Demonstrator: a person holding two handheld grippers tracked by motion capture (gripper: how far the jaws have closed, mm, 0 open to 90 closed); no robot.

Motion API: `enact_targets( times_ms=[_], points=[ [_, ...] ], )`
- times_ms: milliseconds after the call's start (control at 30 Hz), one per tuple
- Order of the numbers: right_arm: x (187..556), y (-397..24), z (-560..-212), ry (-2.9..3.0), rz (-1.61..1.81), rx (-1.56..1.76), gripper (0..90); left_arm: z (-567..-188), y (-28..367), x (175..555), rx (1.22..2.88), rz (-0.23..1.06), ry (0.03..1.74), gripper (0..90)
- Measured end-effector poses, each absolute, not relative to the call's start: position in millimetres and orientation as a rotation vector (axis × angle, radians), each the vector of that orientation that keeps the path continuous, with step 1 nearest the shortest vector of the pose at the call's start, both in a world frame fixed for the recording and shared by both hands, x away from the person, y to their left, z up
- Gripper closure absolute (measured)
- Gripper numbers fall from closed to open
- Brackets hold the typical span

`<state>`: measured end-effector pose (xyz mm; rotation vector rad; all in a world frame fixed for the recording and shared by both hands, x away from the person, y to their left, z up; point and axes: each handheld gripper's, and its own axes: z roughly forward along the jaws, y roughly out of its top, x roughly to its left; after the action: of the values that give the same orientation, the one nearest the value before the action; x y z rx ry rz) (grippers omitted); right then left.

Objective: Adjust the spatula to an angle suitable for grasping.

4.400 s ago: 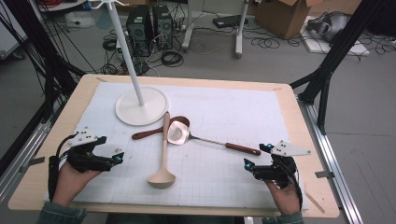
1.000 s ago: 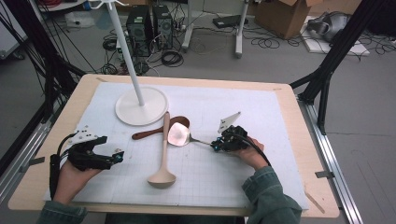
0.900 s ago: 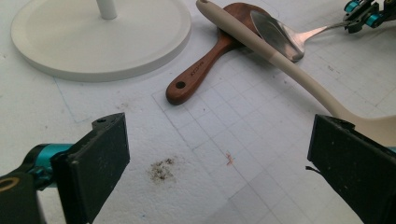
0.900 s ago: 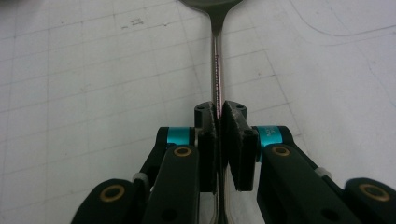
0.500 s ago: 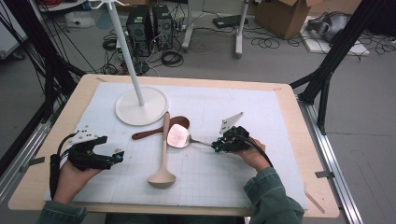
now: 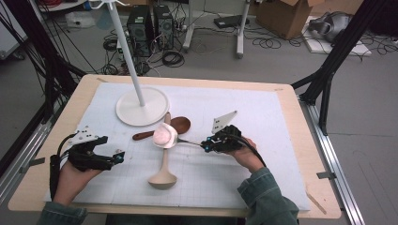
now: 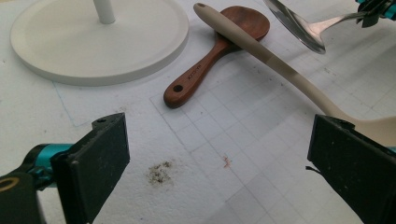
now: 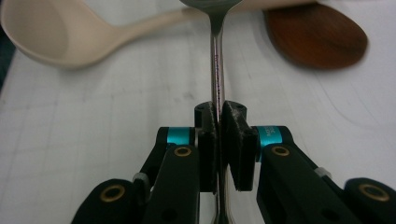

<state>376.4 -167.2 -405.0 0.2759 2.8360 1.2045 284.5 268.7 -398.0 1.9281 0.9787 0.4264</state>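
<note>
Right gripper (image 8: pixel 218 122) clamped on the metal spoon (image 8: pixel 216 65) shaft, mid-handle for balance, bowl tilted up over the beige ladle (image 6: pixel 164 157) and wooden spoon (image 6: pixel 166 127). Left gripper (image 6: pixel 112 158) jaws wide, parked clear of the pile.

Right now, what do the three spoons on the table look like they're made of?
Held spoon: metal, likely polished steel, since its bowl mirrors the light; the right gripper is clamped on its handle.
Dark spoon: wood, with a brown satin grain.
Beige ladle: matte and smooth, probably silicone or plastic; the look leaves that open.
</note>
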Motion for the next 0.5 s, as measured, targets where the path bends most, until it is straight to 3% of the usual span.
enact_targets(
  times_ms=[500],
  points=[
    [374, -86, -418, 2.907, 1.220, 0.071, 84.1, -396, 269, 284, 1.927, 0.425, 0.969, 6.0]
  ],
)
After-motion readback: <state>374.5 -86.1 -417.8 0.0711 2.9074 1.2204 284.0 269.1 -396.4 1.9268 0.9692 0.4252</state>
